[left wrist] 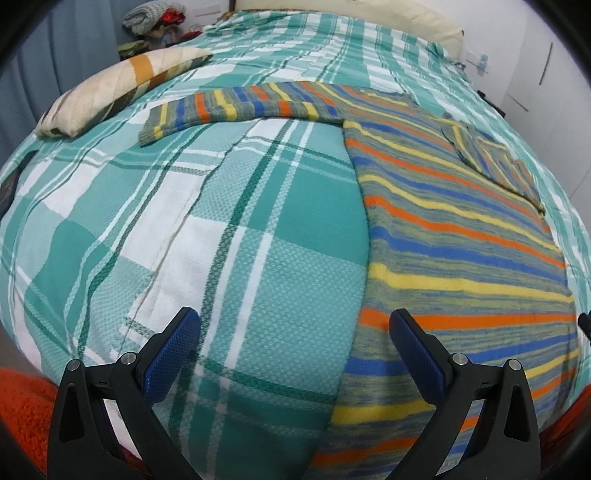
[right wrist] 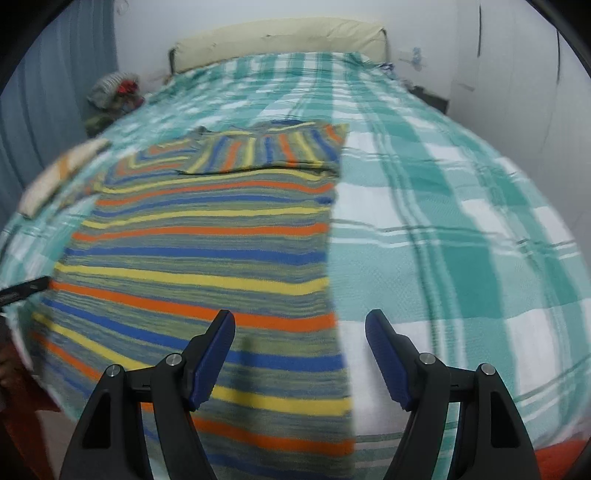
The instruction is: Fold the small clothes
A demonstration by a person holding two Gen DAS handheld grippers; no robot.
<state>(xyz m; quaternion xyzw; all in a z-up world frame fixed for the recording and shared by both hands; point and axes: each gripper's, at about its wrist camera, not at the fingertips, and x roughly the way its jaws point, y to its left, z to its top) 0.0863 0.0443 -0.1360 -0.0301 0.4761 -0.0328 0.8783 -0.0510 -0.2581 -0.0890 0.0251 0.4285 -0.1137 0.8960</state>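
A small sweater with orange, blue, yellow and grey-green stripes lies flat on the bed. Its left sleeve stretches out to the left; its right sleeve is folded over the chest. My left gripper is open and empty, above the sweater's left edge near the hem. My right gripper is open and empty, above the sweater's right edge near the hem. The right wrist view is motion-blurred.
The bed has a teal and white plaid cover. A cream pillow with an orange band lies at the left. A pile of clothes sits beyond the bed's far left. A cream headboard stands at the back. Orange fabric hangs below the bed's near edge.
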